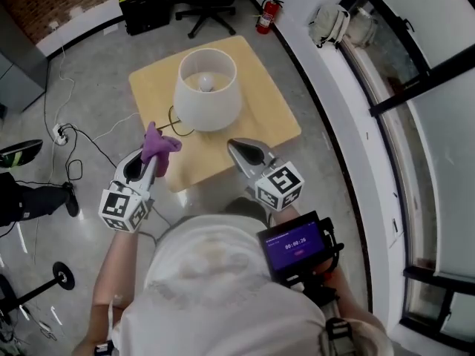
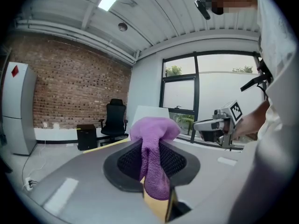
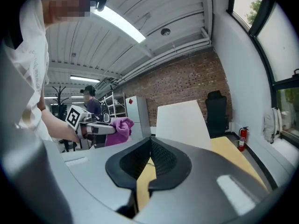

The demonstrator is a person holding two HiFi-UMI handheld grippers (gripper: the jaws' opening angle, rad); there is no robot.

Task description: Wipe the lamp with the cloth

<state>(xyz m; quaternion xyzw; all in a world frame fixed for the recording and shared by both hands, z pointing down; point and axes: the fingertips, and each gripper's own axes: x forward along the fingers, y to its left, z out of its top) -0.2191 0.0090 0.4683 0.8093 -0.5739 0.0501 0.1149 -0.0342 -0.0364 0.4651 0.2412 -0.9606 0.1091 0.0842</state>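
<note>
Head view, item one: white drum-shaded table lamp [image 1: 208, 91] is standing upper centre on the pale square wooden desk [image 1: 276, 116], untouched. Item two: left tongs [image 1: 151, 167] are clamping a bunched purple microfibre cloth [image 1: 160, 145], hovering lower left of the shade, apart from it. Item three: right tongs [image 1: 247, 154] are sitting closed and empty, lower right of the lamp. Risks, judged: dragging may be pulling the loosely bulging cloth free; a sideways push may be tipping the unsteadied lamp.
</note>
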